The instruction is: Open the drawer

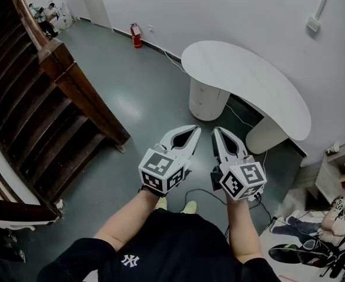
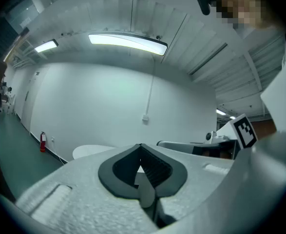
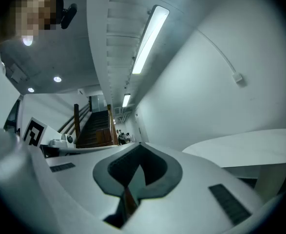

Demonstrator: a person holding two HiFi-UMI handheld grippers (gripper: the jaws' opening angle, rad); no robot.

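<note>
**Both grippers closed and empty, well short of the drawers**

Head view: at the upper right we see a white table. Under its left end stands a round drawer pedestal. Its fronts sit flush, so whatever is inside stays hidden. Our left gripper and right gripper sit side by side at lower centre. We hold them level on outstretched forearms, pointing toward the pedestal but well apart from it. A dark staircase fills the left side, and a red fire extinguisher stands by the wall at the top.

Left gripper view: the jaws meet at their tips in the lower middle with nothing between them. The table top shows beyond them at lower left.

Right gripper view: these jaws are also pressed tip to tip around nothing. The table runs along the right edge, and the staircase rises at centre left.
</note>
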